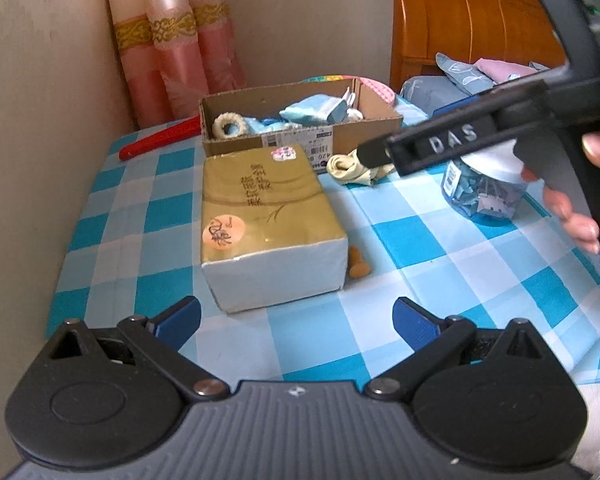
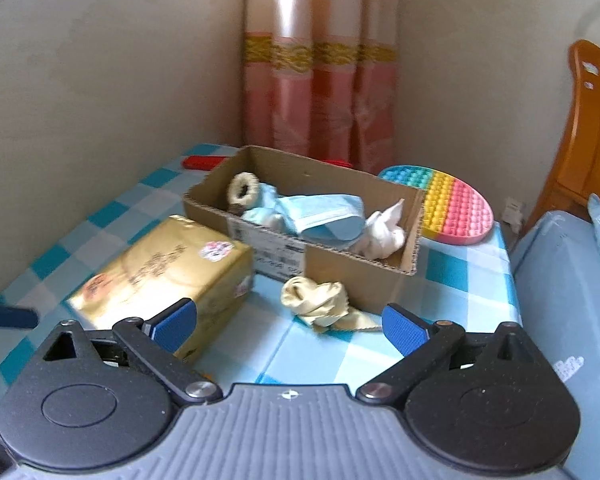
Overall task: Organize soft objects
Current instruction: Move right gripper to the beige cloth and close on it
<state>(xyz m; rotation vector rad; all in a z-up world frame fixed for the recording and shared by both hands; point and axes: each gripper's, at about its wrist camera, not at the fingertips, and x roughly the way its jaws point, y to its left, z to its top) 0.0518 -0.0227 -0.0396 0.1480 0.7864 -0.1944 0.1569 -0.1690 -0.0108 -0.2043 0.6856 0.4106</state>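
- The right hand-held gripper (image 2: 290, 322) hangs with its blue pads spread wide and nothing between them, just short of the cream cloth (image 2: 320, 302).
- The left hand-held gripper (image 1: 296, 320) is likewise wide open and empty, low over the checked worktop (image 1: 440, 248), facing the white end of the gold tissue pack (image 1: 260, 216).
- The cream cloth lies crumpled on the worktop, just in front of the cardboard box (image 2: 352, 276), with its bunched end toward the tissue pack and a flat pointed corner trailing off to the right; its long axis runs roughly along the box's front wall.
- The box's long axis runs left to right across the worktop; inside it lie a fluffy ring (image 2: 242, 190), a blue face mask (image 2: 324, 212) and a white cloth (image 2: 382, 234).
- Only the left wrist view shows the right gripper from the side, a hand (image 1: 572, 204) on its handle, its tip over the cloth, plus a jar of blue slips (image 1: 480, 192) and a small tan peg (image 1: 358, 266) beside the pack.
- Only the right wrist view shows the rainbow pop mat (image 2: 452, 208) whole, behind the box.
- A red bar (image 1: 160, 140) lies by the wall at the back left.
- Bare checked cloth lies between pack and jar; the wall closes the left edge, a bed (image 2: 560, 280) the right.
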